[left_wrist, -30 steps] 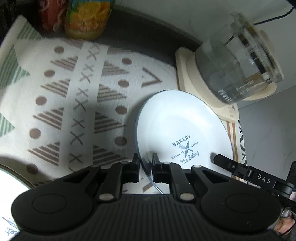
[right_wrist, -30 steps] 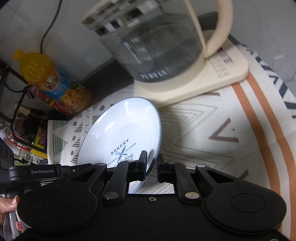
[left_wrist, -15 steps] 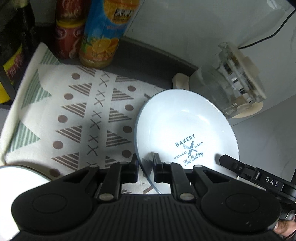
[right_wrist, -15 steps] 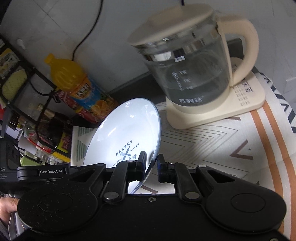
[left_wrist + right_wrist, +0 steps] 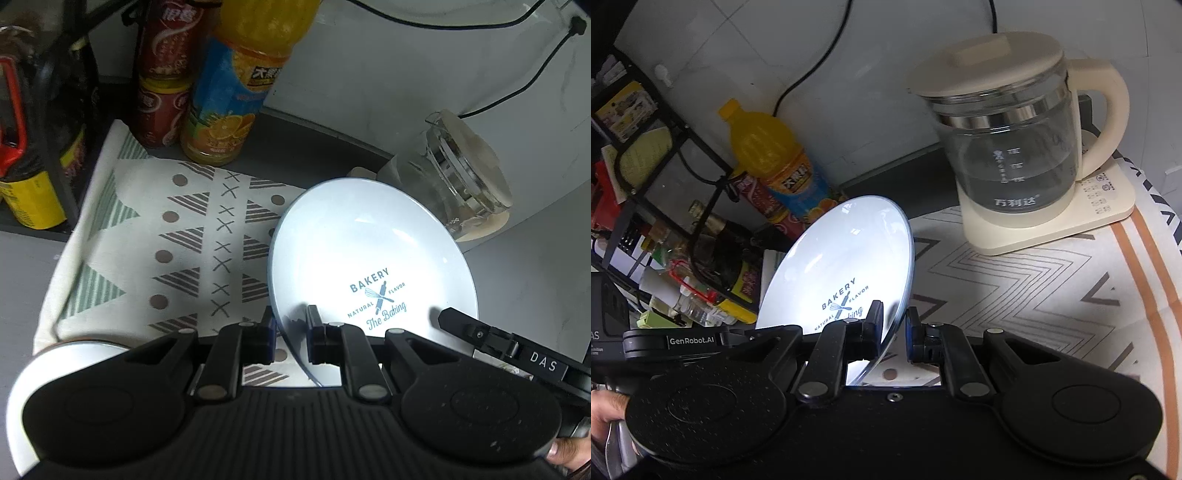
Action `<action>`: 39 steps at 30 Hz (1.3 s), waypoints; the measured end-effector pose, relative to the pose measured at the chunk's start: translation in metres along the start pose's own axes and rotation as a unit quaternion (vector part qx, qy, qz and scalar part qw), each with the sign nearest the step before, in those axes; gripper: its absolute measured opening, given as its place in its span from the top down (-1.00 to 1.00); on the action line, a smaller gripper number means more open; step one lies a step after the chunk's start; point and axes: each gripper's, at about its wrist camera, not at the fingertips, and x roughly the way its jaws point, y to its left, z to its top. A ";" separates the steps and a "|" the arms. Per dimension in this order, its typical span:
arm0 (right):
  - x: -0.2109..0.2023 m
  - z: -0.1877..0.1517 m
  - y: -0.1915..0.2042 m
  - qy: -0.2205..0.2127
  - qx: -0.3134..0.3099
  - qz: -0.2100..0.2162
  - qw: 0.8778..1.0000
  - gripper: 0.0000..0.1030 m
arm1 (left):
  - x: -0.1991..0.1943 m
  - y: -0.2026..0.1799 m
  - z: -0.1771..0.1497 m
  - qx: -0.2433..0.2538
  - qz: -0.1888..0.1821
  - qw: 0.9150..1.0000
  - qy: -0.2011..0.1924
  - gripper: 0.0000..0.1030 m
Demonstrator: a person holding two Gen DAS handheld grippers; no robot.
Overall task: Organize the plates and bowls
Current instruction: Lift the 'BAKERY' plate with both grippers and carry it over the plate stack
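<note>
the near rim of the pale blue round plate with the "bakery" print (image 5: 369, 258) is hidden behind both black gripper bodies, and in the right wrist view part of the print is covered by a finger. the left gripper (image 5: 290, 326) pinches the plate's left edge, one finger on each face; the right gripper (image 5: 892, 325) clamps the opposite edge the same way. the plate (image 5: 846, 258) is held tilted above the patterned cloth mat (image 5: 192, 240) on the desk, its printed face up and its far rim pointing toward the wall. a second white round dish (image 5: 18, 406), cut off at the lower left, sits on the mat; it is probably a plate or bowl, hard to tell. behind stand an orange juice bottle (image 5: 236, 92), a red drink can (image 5: 162, 107) and a black wire rack of bottles (image 5: 676, 221). a glass kettle with cream lid and base (image 5: 1015, 147) stands on the mat to the right, just beyond the plate.
</note>
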 end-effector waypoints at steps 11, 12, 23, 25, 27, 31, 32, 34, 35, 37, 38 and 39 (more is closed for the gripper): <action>-0.001 -0.031 0.047 -0.002 -0.005 -0.008 1.000 0.77 | -0.037 0.034 -0.013 0.015 0.000 1.000 -0.007 0.75; -0.001 -0.034 0.050 -0.001 -0.005 -0.008 1.000 0.77 | -0.039 0.038 -0.015 0.013 0.000 1.000 -0.007 0.75; 0.005 -0.070 0.085 0.016 -0.012 -0.008 1.000 0.76 | -0.066 0.075 -0.037 -0.006 0.007 1.000 -0.006 0.76; 0.005 -0.078 0.090 0.019 -0.013 -0.009 1.000 0.76 | -0.070 0.082 -0.042 -0.009 0.010 1.000 -0.006 0.76; 0.005 -0.084 0.097 0.022 -0.015 -0.010 1.000 0.76 | -0.075 0.089 -0.047 -0.010 0.011 1.000 -0.007 0.76; 0.007 -0.098 0.111 0.032 -0.019 -0.018 0.999 0.76 | -0.078 0.103 -0.057 -0.016 0.014 1.000 -0.001 0.76; 0.007 -0.101 0.113 0.035 -0.018 -0.020 0.999 0.76 | -0.079 0.106 -0.059 -0.017 0.015 1.000 0.001 0.76; 0.009 -0.108 0.119 0.040 -0.020 -0.025 0.999 0.76 | -0.079 0.112 -0.064 -0.017 0.018 1.000 0.003 0.75; 0.009 -0.112 0.121 0.043 -0.021 -0.027 0.998 0.76 | -0.079 0.115 -0.067 -0.018 0.018 1.000 0.005 0.76; 0.010 -0.120 0.124 0.049 -0.023 -0.031 0.998 0.76 | -0.080 0.122 -0.073 -0.019 0.019 1.000 0.009 0.76; 0.011 -0.123 0.126 0.052 -0.022 -0.032 0.998 0.76 | -0.080 0.125 -0.076 -0.019 0.019 1.000 0.011 0.76; 0.011 -0.126 0.127 0.054 -0.021 -0.034 0.998 0.76 | -0.080 0.129 -0.078 -0.020 0.019 1.000 0.013 0.76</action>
